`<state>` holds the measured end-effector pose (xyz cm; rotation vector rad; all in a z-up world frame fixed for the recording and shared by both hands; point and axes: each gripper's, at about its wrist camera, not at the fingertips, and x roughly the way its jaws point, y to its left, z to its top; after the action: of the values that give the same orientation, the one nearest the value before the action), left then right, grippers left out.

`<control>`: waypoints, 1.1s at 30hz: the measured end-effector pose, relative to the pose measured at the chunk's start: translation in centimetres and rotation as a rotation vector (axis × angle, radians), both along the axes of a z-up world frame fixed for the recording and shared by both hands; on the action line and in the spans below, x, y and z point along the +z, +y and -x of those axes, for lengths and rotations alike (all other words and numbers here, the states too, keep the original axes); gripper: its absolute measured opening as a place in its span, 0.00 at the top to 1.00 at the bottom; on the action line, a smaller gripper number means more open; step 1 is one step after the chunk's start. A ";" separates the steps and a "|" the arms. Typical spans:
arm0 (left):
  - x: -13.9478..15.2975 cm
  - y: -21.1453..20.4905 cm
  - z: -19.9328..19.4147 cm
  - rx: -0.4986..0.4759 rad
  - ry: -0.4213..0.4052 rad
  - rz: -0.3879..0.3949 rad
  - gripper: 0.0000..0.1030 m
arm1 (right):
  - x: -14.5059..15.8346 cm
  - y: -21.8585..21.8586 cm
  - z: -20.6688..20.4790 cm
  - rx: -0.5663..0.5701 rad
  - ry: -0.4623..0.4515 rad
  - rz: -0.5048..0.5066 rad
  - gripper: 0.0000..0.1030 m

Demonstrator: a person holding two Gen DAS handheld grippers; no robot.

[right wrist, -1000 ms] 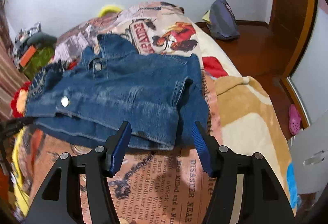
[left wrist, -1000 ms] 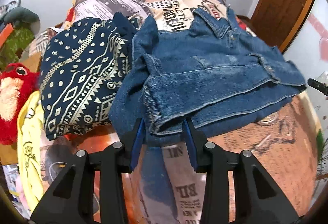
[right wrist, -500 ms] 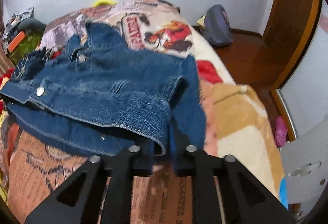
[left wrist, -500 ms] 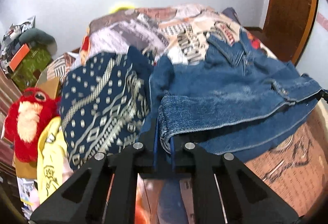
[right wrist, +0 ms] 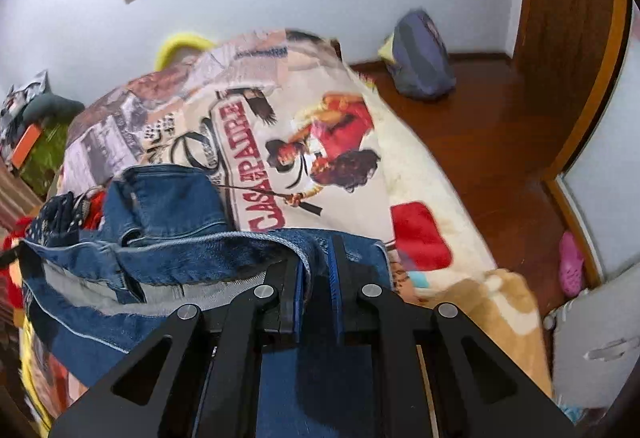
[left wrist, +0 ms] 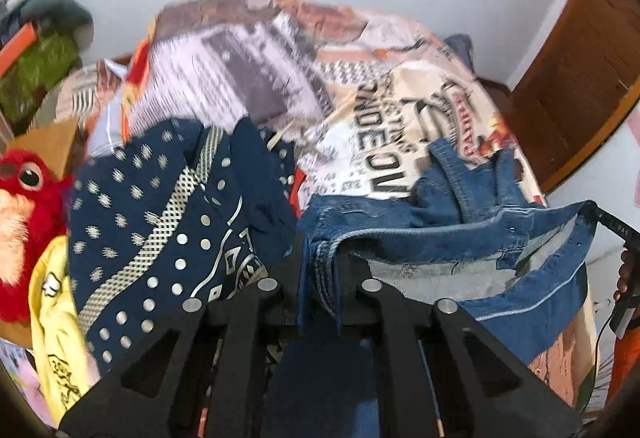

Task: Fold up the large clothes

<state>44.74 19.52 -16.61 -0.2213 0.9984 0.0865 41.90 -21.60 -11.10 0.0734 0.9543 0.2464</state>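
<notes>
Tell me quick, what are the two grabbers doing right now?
Left gripper: closed, pinching the hem of the denim jacket.
Right gripper: closed, pinching the same jacket's other bottom corner.

So the bed [right wrist: 408, 141] is covered with a newspaper-and-cowboy print blanket [right wrist: 280, 141]. Lying on that: a denim jacket [right wrist: 168, 213], a navy patterned garment [left wrist: 168, 222] just left of the jacket, and a red plush toy [left wrist: 24, 222] plus something yellow [left wrist: 56, 318] further left of it.
</notes>
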 end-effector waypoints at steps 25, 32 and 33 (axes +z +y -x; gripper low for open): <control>6.0 -2.5 2.9 -0.106 -0.049 -0.126 0.38 | 5.5 1.6 2.0 0.136 0.072 0.011 0.49; 1.0 -6.0 7.4 -0.214 0.041 -0.210 0.36 | 4.5 -0.2 5.2 0.120 0.052 0.074 0.33; 0.4 -6.2 7.8 -0.220 0.050 -0.211 0.36 | 4.2 -0.6 5.7 0.112 0.059 0.065 0.33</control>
<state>36.90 13.29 -16.17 0.0841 1.0492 -0.0036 36.19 -22.16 -6.91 -0.0325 1.0255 0.3173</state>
